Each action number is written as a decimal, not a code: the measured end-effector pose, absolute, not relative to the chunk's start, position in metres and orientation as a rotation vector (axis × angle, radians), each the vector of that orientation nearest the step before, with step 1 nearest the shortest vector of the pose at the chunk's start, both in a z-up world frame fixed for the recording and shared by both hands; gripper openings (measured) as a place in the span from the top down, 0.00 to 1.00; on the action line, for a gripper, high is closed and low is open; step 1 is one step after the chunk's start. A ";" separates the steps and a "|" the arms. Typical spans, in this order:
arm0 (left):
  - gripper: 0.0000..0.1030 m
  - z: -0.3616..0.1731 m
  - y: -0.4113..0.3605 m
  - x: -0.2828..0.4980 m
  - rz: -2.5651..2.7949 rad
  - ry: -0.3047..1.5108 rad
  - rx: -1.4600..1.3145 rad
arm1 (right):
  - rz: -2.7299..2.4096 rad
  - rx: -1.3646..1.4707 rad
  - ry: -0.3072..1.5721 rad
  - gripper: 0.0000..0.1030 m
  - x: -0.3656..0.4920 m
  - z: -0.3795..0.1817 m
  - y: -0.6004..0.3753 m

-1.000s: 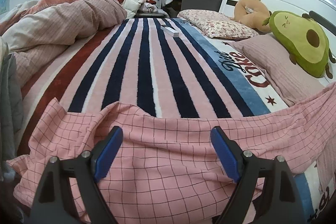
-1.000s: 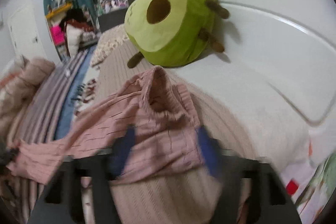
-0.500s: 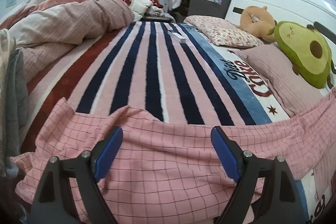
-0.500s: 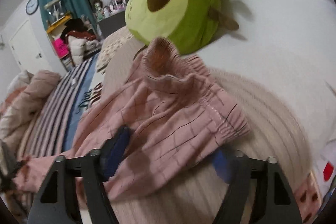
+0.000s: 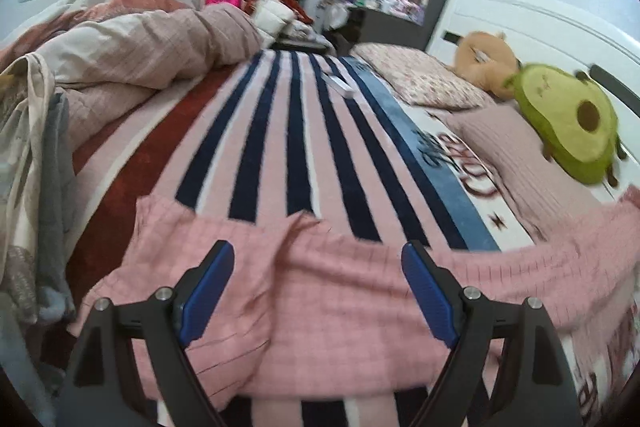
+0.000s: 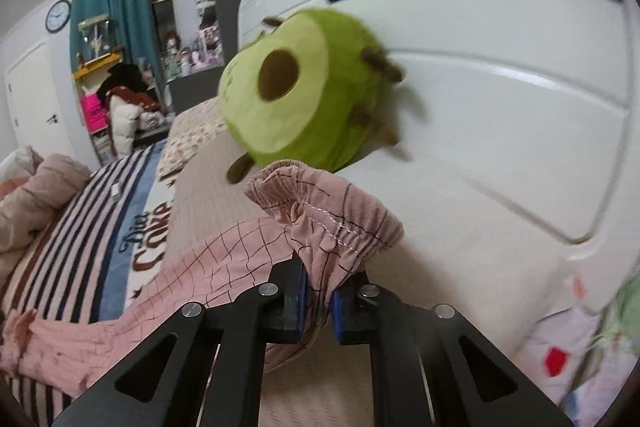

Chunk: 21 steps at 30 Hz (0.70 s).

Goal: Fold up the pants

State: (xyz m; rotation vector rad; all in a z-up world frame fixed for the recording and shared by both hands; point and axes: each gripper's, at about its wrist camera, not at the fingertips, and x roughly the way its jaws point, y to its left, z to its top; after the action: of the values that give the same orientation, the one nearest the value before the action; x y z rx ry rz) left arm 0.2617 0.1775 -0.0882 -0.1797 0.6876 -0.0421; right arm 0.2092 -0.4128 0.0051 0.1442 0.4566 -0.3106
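Change since earlier frames: right gripper [image 6: 319, 301] now has its blue pads pinched on the elastic waistband [image 6: 332, 215]; half a second ago they stood wide apart around it. Left view shifts little; the cloth under it looks more rumpled.
Right fingers: narrow, clamped on a bunched fold of waistband at lower centre of the right view.
Left fingers: left gripper [image 5: 316, 291] wide apart, holding nothing, hovering above the leg fabric at lower centre of the left view.
Pants location: pink checked pants [image 5: 344, 291] lie stretched across the striped blanket [image 5: 280, 147], leg ends at lower left of the left view, waist at far right on the pale pillow [image 6: 200, 195], just beside the avocado plush [image 6: 304, 87].
Risk, grip: the pinch takes only a gathered edge; a quick pull could let the elastic slip out.
Risk, snag: the waistband sits close under the plush; a lift toward the upper frame may knock or drag it.
Risk, uneven fold: leg ends are unheld, so drawing the waist over likely drags the whole garment and bunches it.
Risk, wrinkles: creases at lower left probably get folded in unless smoothed.
Blur: both views are smeared; contact between left pads and cloth cannot be confirmed.
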 end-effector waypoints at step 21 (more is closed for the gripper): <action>0.49 -0.151 0.152 0.241 0.005 0.929 0.044 | -0.369 0.158 0.517 0.96 0.164 -0.004 -0.447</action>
State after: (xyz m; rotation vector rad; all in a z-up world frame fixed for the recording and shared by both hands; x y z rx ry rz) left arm 0.2407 0.1516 -0.1505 0.0442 0.9291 0.0054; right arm 0.1636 -0.4467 -0.0044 0.1579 0.5167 -0.3687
